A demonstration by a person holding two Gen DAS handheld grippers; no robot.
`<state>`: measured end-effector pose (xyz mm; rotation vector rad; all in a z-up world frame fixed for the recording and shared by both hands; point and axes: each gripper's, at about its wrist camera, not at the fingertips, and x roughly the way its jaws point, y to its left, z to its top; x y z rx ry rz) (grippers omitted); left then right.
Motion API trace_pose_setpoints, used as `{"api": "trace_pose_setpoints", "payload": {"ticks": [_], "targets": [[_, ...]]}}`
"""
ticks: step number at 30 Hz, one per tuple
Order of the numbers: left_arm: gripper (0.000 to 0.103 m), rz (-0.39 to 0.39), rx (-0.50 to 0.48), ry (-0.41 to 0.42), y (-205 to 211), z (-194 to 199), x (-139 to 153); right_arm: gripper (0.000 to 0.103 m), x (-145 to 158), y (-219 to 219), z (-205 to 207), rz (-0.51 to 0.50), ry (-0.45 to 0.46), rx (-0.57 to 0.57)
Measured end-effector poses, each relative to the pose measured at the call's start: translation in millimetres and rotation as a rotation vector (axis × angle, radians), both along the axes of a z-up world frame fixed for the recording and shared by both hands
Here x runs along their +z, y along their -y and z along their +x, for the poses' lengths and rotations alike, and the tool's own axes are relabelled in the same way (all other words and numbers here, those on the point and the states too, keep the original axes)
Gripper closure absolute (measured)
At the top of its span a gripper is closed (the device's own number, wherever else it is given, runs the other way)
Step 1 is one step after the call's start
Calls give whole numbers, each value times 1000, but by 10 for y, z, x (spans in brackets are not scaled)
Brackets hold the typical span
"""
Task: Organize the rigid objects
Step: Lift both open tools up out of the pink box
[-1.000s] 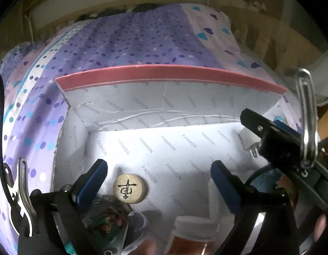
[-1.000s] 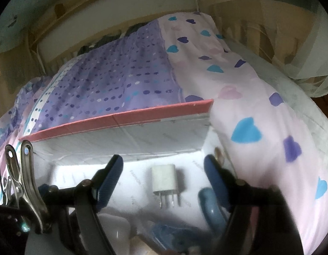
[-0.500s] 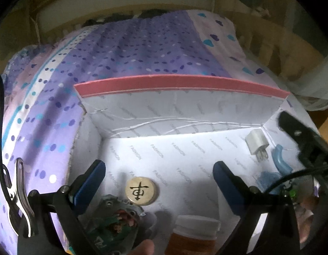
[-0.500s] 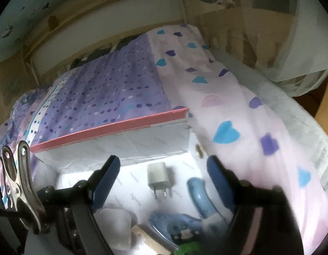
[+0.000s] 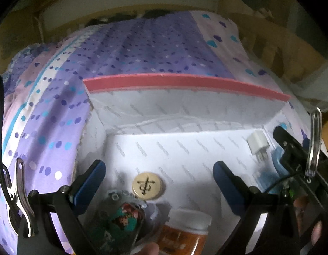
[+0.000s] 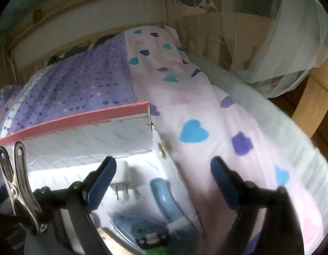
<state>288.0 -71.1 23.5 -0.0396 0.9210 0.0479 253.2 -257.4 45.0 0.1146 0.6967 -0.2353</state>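
You are holding the left gripper [image 5: 158, 177] over the pink-rimmed white cardboard box [image 5: 185, 80], which is sitting on the purple dotted bedspread [image 5: 142, 48]. Its fingers are standing wide apart with nothing gripped; the round cream wooden token with a black mark [image 5: 146, 186] is lying on the box floor between them, untouched. At the box's near edge a brown bottle with a white cap [image 5: 185, 229] and a clear-cased green item [image 5: 121, 218] are lying. The right gripper [image 6: 162, 179] is opening its fingers, clasping nothing. The white plug adapter [image 6: 122, 176] is resting near the box's far right corner, and the light blue curved handle [image 6: 164, 197] is lying just beside it along the right wall.
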Motion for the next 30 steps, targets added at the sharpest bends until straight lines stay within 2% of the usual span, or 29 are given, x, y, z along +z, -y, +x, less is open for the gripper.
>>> {"api": "trace_pose_setpoints", "payload": {"ticks": [9,17,21,30], "targets": [[0,-9,-68,32,25,-232,128,11,75,-223,-204,-28,-25,105],[0,9,-92,16,3,-339,-26,11,-13,-249,-279,-1,-70,114],[0,-35,-94,18,-41,-356,-47,11,-95,-207,-296,42,-100,113],[1,-41,-123,32,-5,-510,-101,11,-267,-167,-422,23,-148,99]]}}
